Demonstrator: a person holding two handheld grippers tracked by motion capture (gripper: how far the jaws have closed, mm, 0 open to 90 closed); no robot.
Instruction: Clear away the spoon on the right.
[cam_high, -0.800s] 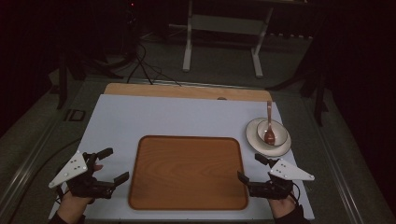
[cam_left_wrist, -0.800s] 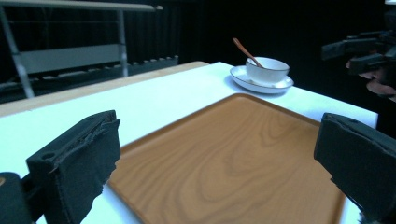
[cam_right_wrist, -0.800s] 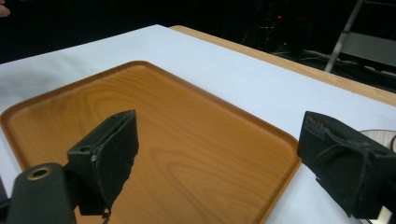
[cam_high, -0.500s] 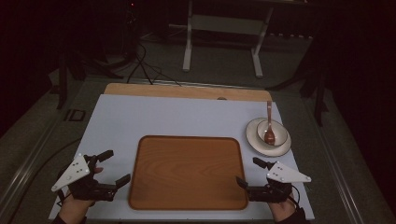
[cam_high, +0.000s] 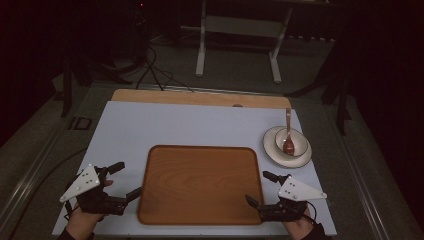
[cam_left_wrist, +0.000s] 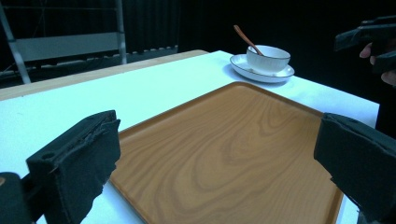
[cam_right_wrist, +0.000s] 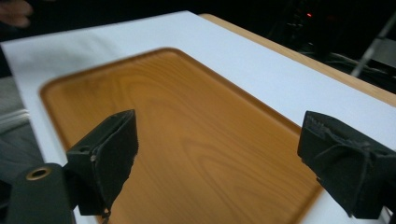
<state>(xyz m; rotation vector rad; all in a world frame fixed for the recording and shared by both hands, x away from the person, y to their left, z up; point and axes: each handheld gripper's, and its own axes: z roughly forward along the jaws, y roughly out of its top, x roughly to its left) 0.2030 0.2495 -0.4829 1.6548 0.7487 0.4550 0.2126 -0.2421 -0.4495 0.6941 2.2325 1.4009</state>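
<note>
Tray (cam_high: 200, 190) edges flanked by left gripper (cam_high: 124, 181), right gripper (cam_high: 261, 189), jaws spread.

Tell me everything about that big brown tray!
The tray looks like wood, orange-brown with wavy grain. It is a rectangle with rounded corners and a low raised rim. It lies flat near the front of the white table, with nothing on it. An open gripper sits at each side, left gripper and right gripper; neither grips it.
</note>
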